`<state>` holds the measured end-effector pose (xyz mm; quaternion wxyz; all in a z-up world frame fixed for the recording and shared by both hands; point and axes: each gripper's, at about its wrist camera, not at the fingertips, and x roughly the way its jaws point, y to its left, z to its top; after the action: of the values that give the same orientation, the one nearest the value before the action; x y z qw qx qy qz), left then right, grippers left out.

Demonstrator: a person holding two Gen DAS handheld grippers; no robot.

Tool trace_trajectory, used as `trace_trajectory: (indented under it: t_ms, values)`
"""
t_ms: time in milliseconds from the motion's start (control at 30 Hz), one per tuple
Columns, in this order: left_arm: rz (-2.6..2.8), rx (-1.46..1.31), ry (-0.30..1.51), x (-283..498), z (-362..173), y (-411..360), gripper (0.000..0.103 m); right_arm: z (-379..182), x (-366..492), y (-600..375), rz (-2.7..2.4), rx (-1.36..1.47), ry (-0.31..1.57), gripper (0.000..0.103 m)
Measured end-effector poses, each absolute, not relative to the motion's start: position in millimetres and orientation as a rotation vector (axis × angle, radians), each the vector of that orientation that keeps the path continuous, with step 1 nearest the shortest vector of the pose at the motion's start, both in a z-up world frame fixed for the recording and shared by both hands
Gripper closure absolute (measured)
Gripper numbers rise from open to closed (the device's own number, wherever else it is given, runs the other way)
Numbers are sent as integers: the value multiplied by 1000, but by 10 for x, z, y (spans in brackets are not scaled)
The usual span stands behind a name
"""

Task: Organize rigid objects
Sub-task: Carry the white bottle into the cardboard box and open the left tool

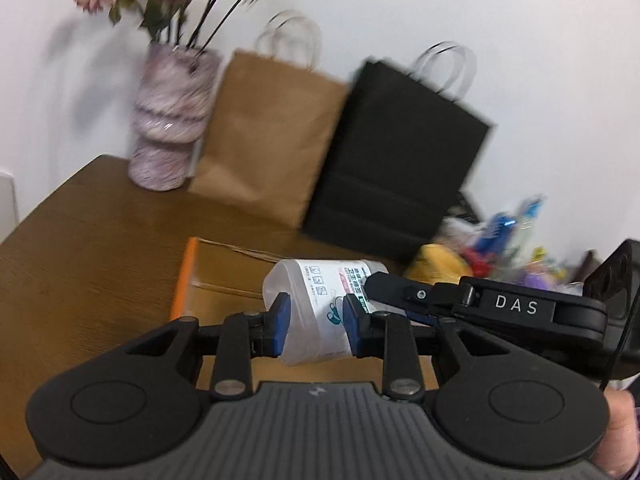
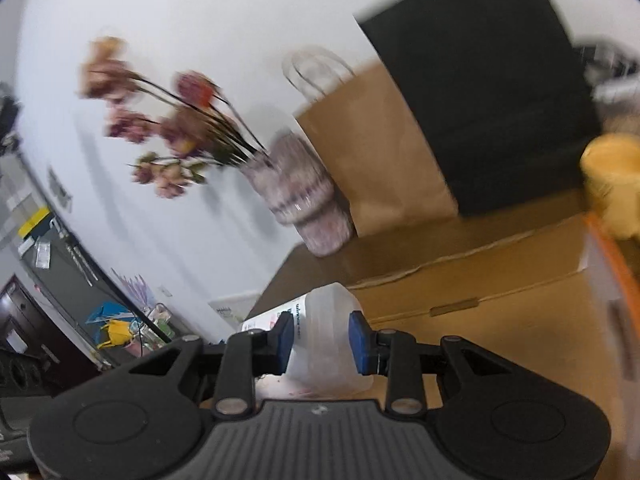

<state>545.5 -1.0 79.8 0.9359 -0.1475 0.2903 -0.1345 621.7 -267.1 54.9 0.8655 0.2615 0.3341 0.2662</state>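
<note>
Both grippers clamp one clear bottle (image 1: 320, 304) above the box (image 1: 224, 276) — left gripper (image 1: 316, 320) at its middle, right gripper (image 2: 322, 338) at the end — so carry it level, hands matched, grip kept firm.

A plain white wall (image 1: 400, 8) stands behind everything, evenly lit, with soft grey shadows falling on it near the flowers. The brown wood-grain counter (image 1: 80, 240) runs up against it, its left edge curving away. On the far side a mottled purple vase (image 1: 172, 120) of faded pink flowers (image 2: 176, 128) stands by the wall. Off to the far left, past the counter's edge, a dark door (image 2: 24, 320) and cluttered shelves show, blurred.
</note>
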Motion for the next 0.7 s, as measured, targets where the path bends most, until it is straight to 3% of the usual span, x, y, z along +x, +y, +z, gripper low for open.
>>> trace_trajectory:
  t_ms: [200,333,400,467,700]
  values:
    - [-153,-266,723,6152,524,26,74,51,6852,-2294,525,576,866,73]
    - [-111,-162,712,6302,392,-74,73,-142,6948,-2180,482,555,900,75]
    - [-126,-160,727,6338,345,-81,68,-205,6979,-2186,460,548,913,72]
    - [-134,-167,701,6265,392,-86,52,-212,6924,-2248,451,547,901,65]
    - [-122,-40,562,5689,886,-189,39,305,6380,-2572,465,452,790,54]
